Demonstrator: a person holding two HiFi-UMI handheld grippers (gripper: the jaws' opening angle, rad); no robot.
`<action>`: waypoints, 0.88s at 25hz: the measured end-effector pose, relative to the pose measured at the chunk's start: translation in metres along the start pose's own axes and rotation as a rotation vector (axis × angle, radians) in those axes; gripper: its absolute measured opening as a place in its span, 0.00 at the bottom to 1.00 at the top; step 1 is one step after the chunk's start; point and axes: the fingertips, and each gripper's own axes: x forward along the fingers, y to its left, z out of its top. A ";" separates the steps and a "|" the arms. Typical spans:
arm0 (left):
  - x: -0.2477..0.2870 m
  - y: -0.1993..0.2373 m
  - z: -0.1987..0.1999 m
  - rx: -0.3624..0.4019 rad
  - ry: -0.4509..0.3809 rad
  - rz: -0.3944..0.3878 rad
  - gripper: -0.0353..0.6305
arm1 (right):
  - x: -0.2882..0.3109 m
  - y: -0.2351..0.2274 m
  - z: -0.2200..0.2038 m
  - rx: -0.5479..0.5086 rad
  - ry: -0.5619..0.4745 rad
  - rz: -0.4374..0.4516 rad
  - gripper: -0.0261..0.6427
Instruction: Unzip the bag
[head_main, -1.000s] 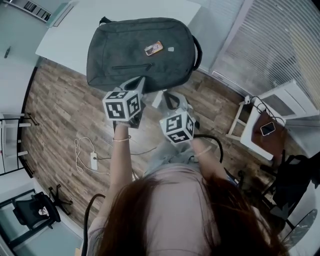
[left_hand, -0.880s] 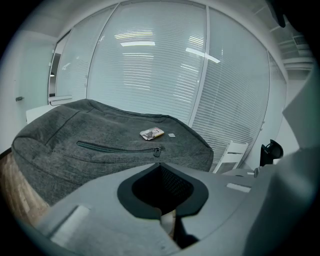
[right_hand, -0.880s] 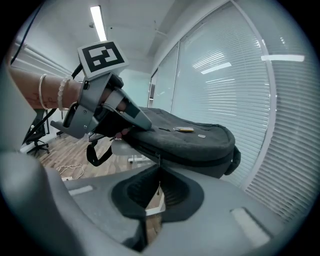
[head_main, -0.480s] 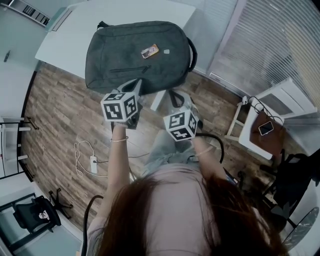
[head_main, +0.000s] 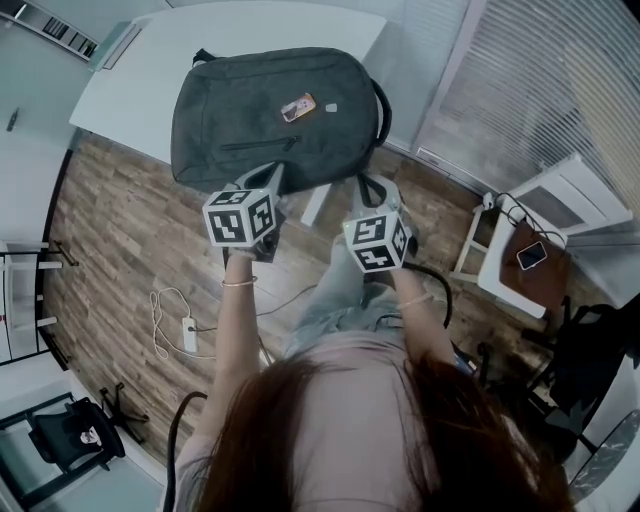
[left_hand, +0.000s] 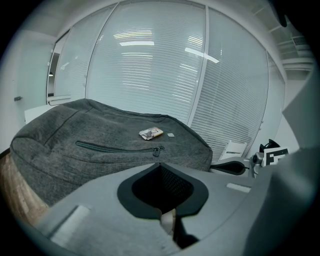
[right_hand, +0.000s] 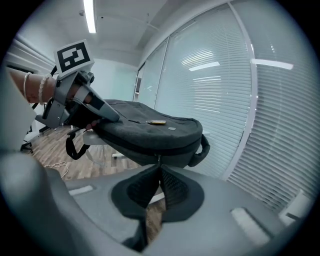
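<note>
A white table (head_main: 130, 90) carries the grey bag (head_main: 270, 110), which lies flat with its near end overhanging the edge and its inside out of sight. The left gripper (head_main: 274, 174) is clamped on that near edge. The right gripper (head_main: 368, 186) has its jaws together on the zipper pull (right_hand: 159, 160) of the side seam. The front pocket zip (head_main: 262, 143) is closed, and a small card (head_main: 298, 106) lies on top

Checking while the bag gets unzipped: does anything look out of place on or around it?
A small card lies seemingly loose on top of the bag, whose near end overhangs the table edge; it could slide off once the right gripper, shut on the zip pull, tugs. Nothing looks damaged.
</note>
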 end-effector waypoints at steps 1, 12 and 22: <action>0.000 0.000 0.000 0.000 0.001 -0.003 0.06 | 0.001 -0.002 0.000 -0.003 -0.001 -0.007 0.05; 0.000 0.000 0.000 0.000 0.011 -0.021 0.06 | 0.006 -0.026 0.005 -0.037 0.006 -0.029 0.05; 0.002 0.000 0.000 0.002 0.017 -0.031 0.06 | 0.014 -0.051 0.005 -0.078 0.015 -0.025 0.06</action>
